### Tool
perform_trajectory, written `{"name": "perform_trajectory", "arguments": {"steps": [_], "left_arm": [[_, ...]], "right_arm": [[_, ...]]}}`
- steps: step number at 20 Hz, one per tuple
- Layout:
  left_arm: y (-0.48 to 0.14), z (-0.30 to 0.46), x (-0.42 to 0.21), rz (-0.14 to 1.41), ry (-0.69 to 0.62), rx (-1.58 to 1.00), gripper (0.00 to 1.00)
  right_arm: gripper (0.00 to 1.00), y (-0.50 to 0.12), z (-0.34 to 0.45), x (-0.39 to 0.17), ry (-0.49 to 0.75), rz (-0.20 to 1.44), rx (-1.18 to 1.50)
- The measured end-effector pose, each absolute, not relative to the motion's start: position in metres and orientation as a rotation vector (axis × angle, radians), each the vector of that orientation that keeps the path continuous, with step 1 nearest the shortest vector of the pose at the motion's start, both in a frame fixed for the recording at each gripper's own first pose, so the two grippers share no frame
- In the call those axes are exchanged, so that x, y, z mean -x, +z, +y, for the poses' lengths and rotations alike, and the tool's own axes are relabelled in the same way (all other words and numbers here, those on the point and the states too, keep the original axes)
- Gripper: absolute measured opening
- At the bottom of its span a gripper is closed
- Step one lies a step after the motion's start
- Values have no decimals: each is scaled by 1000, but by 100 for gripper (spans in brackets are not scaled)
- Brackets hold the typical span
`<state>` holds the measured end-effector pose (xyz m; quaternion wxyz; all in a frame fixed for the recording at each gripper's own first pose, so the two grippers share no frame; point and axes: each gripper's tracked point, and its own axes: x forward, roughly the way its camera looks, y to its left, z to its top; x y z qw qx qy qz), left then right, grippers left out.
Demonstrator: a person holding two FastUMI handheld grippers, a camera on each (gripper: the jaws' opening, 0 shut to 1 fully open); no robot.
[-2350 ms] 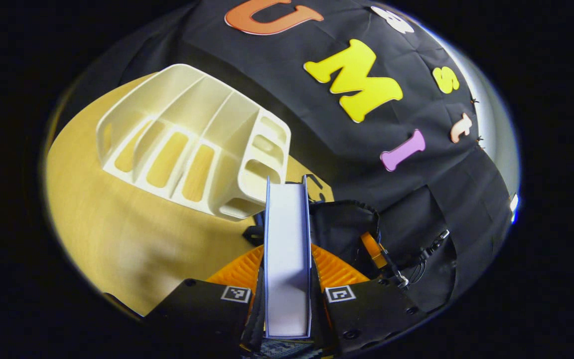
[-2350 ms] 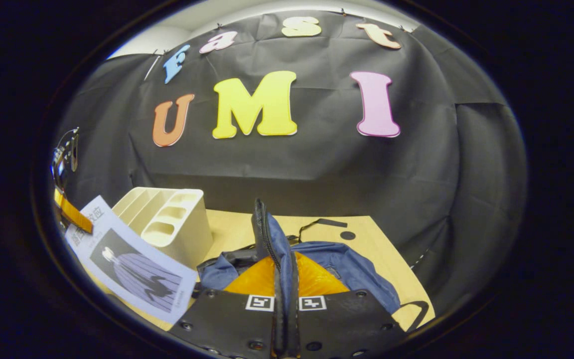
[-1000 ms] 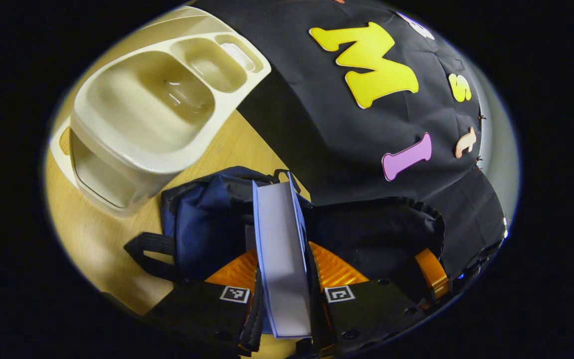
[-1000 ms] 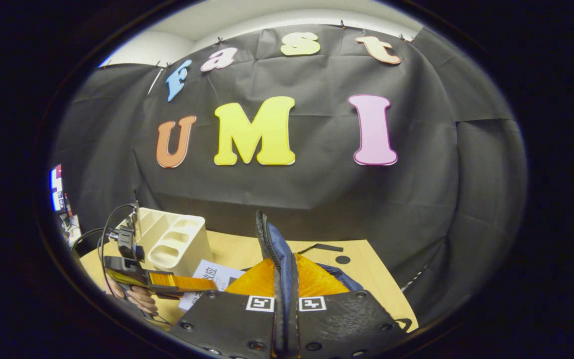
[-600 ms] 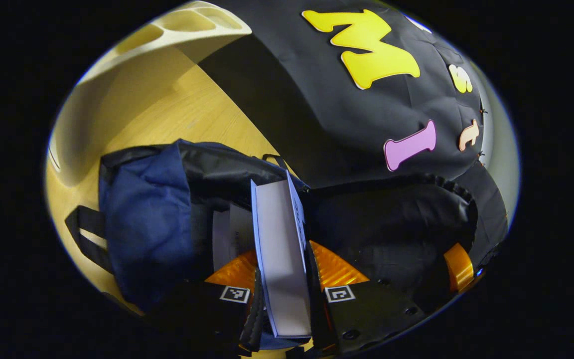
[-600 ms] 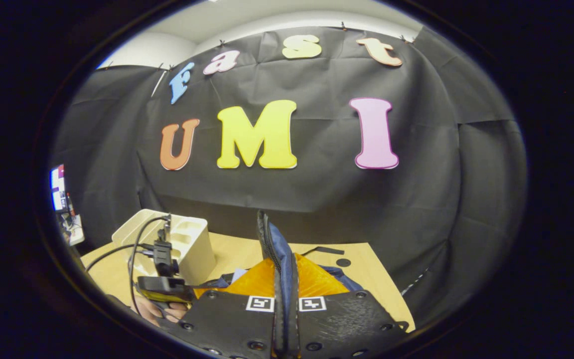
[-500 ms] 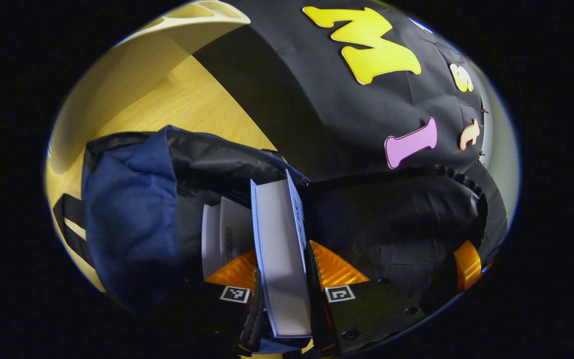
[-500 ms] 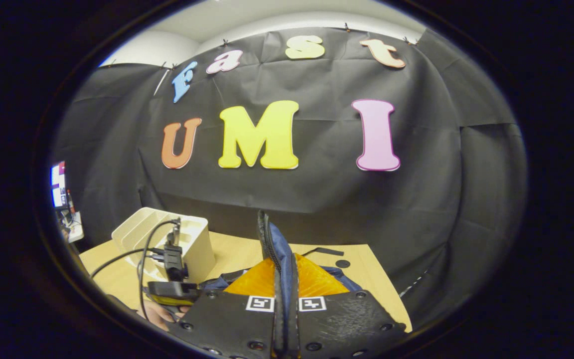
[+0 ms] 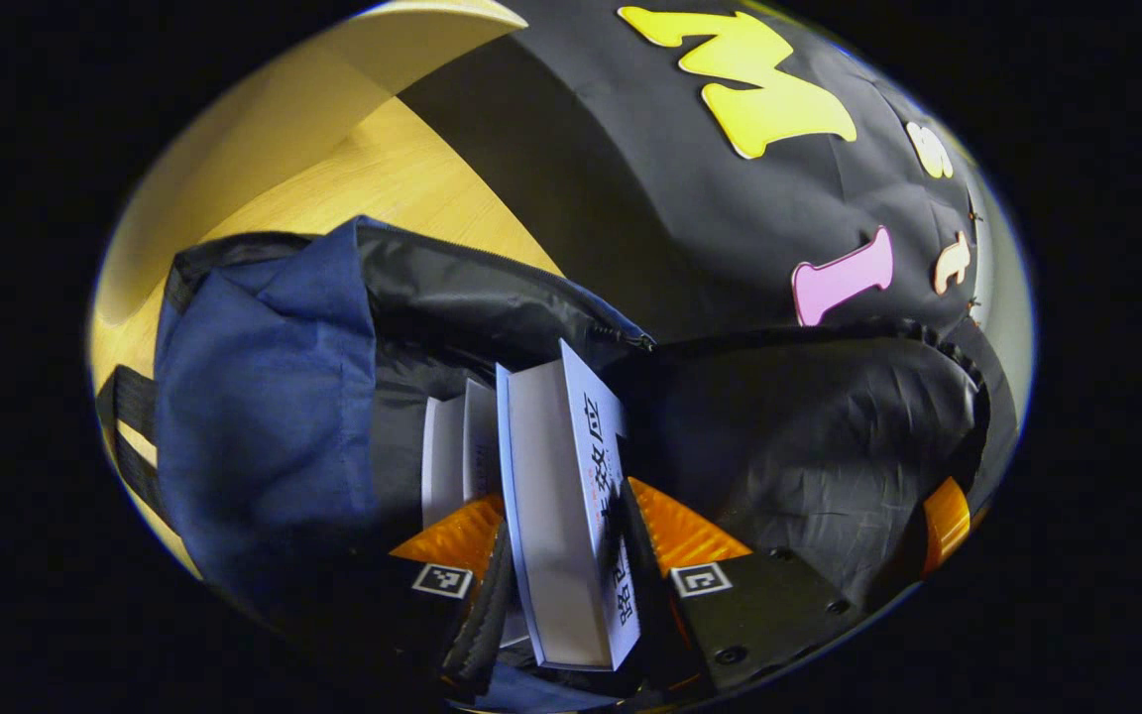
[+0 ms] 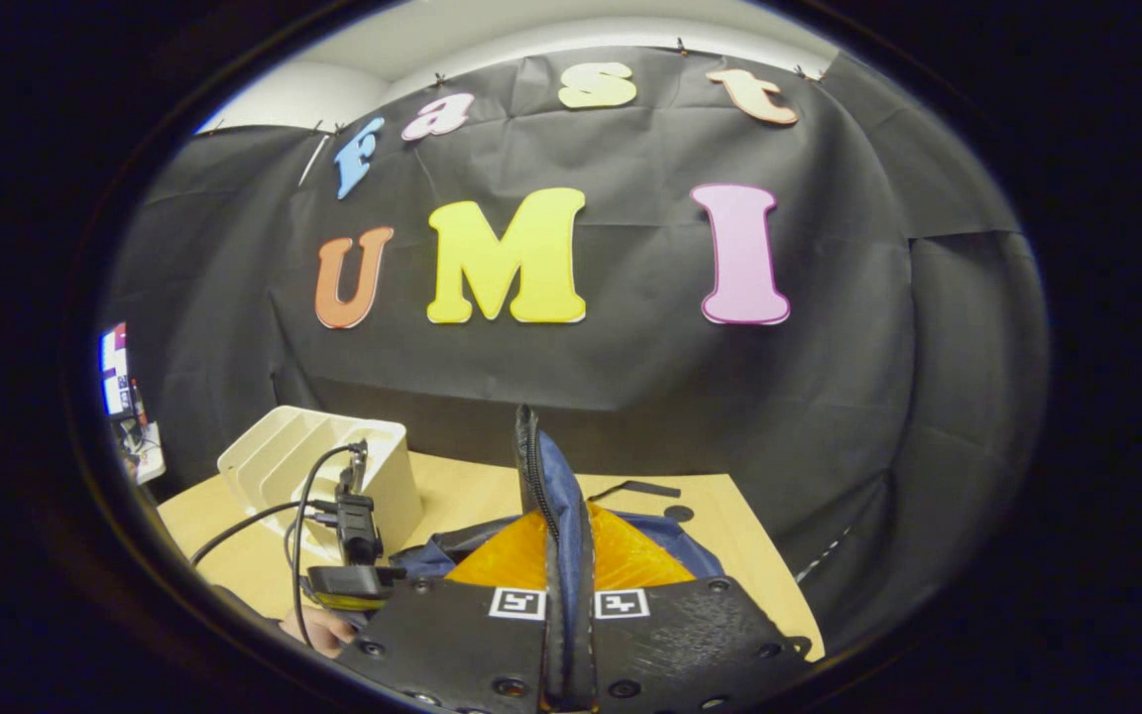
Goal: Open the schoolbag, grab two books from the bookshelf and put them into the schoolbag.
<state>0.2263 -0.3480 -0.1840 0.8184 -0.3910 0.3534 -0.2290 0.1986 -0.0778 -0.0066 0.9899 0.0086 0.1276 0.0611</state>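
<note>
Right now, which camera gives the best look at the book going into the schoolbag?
The left gripper view. The book sits between that gripper's fingers, page edges toward the camera, partly inside the open schoolbag beside another book. In the right gripper view I can't make the book out behind the schoolbag's flap and the left gripper.

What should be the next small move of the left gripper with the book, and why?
Probably open the left gripper wider and pull it back. Its book is already down inside the open schoolbag, beside another book, and looks loose between the spread fingers. The right gripper holds the bag's flap up.
</note>
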Motion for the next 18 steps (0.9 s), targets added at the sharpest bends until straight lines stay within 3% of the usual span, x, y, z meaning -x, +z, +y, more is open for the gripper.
{"name": "perform_trajectory", "arguments": {"steps": [3,5,8,16,18], "left_arm": [[-182,-345,-220,723,-488,567,76],[-182,-347,-221,709,-465,446,93],[-174,-332,-224,640,-388,319,98],[-146,-290,-209,550,-351,251,98],[-139,-277,-200,529,-352,231,98]], "right_arm": [[3,-13,-84,-196,90,266,-9],[3,-16,-88,-193,69,275,-7],[3,-24,-94,-190,35,291,0],[4,-36,-94,-175,7,321,26],[10,-37,-96,-170,-8,322,30]]}}
